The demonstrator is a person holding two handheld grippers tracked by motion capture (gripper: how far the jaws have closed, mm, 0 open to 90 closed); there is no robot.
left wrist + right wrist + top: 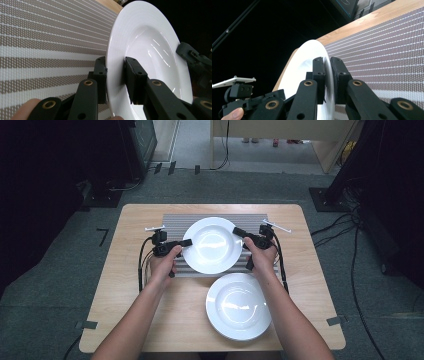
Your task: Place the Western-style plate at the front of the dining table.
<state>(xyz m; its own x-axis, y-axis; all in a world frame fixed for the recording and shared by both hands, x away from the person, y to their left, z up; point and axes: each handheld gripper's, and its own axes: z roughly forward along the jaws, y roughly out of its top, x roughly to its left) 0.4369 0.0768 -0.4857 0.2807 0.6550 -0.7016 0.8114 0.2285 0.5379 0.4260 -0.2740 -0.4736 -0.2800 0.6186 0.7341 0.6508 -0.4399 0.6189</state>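
Pinching opposite rims, left gripper (184,243) and right gripper (239,232) hold far plate (212,245) over mat (175,220); uneven pull risks slip.

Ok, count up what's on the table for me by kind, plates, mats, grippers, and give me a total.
White plates: 2, one held by its rim between both grippers above the mat, one lying on the table nearer the person.
Striped mat: 1.
Grippers: 2, left gripper and right gripper.
Total: 5.
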